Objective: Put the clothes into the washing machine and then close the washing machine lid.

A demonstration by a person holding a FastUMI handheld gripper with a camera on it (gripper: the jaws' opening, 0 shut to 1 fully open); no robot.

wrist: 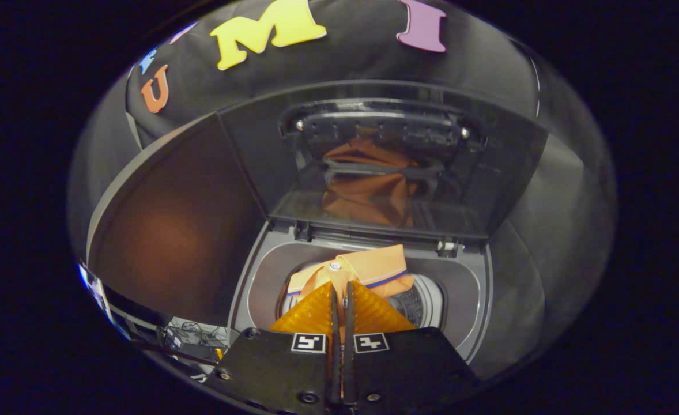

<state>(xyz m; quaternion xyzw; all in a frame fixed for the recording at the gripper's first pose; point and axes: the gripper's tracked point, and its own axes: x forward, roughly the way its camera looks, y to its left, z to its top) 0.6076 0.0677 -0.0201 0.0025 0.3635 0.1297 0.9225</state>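
Nearest the camera, the tool (341, 294) has its two orange fingers (316, 314) drawn almost together, a thin gap between them; it appears to pinch a fold of the orange shirt (374, 268), though contact on both sides cannot be confirmed. Beyond the fingers stands the washing machine (270, 276), its lid (385, 161) raised upright and mirroring the cloth. Just ahead of the fingertips, the shirt hangs over the drum opening (423, 302). Soft, light and limp, it would likely handle best gripped at a bunched fold near the collar.
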